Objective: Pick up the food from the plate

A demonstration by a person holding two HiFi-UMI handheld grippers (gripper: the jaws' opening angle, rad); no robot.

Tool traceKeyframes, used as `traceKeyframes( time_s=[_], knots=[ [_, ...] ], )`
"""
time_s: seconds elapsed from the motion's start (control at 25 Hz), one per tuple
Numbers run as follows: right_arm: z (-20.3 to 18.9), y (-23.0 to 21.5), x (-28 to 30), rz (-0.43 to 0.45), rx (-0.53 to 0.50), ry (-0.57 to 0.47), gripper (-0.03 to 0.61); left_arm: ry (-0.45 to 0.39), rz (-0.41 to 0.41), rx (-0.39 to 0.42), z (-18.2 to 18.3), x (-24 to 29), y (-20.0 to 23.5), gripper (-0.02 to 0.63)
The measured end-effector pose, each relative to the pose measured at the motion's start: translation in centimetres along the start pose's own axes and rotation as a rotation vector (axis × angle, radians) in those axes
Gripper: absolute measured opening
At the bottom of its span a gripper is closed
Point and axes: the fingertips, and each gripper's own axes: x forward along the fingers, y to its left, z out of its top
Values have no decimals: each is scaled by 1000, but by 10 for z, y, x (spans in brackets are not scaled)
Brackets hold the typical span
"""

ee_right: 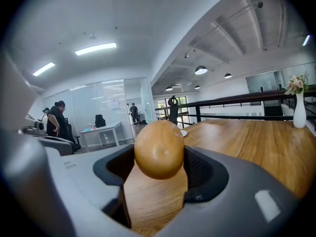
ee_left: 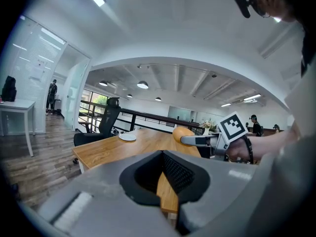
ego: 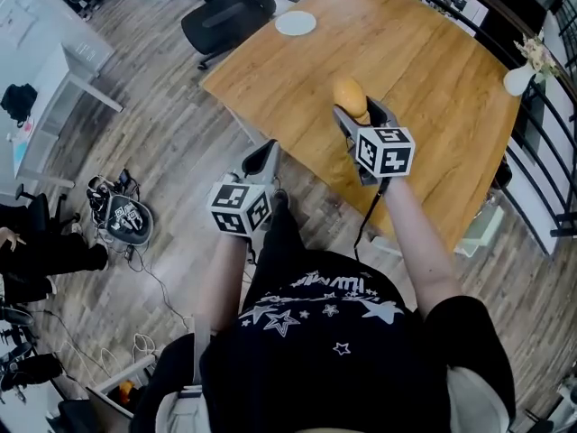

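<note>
Golden-brown food (ee_right: pixel 159 149), white plate (ego: pixel 296 23)

The table (ego: pixel 424 70) is smooth, varnished wood with a soft sheen. The food (ee_right: pixel 159 149) looks smooth and glossy. The left claw (ee_left: pixel 163 174) and right claw (ee_right: pixel 160 174) are matt grey plastic with ribbed black pads (ee_right: pixel 196 170). The plate (ego: pixel 296 23) is smooth white, and the floor (ego: pixel 171 142) is matt wood plank.

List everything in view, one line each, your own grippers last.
wooden table: one, honey brown, ahead of the person
round white plate: one, white, table's far end, empty
oval orange-brown food: one, orange-brown, between the right gripper's jaws
white vase with flowers: one, white, table's right edge
black office chair: one, black, beyond the table
left gripper: one, grey, jaws apart, empty
right gripper: one, grey, closed on the food
</note>
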Motion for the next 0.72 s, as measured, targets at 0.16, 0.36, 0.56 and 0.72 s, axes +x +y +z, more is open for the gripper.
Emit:
traceKeyframes(
  time_s=[0.16, 0.36, 0.56, 0.72],
  knots=[
    [-13, 10, -18, 30, -6, 18, 311, -11, 21, 3, -3, -13, -14, 2],
    [-32, 23, -35, 62, -2, 47, 311, -8, 43, -10, -12, -28, -23, 2],
    [-42, 37, -44, 65, 12, 47, 311, -3, 54, -19, -20, -39, -21, 2],
    [-52, 42, -50, 62, 12, 63, 312, 0, 42, -16, -25, -43, -25, 2]
  ],
)
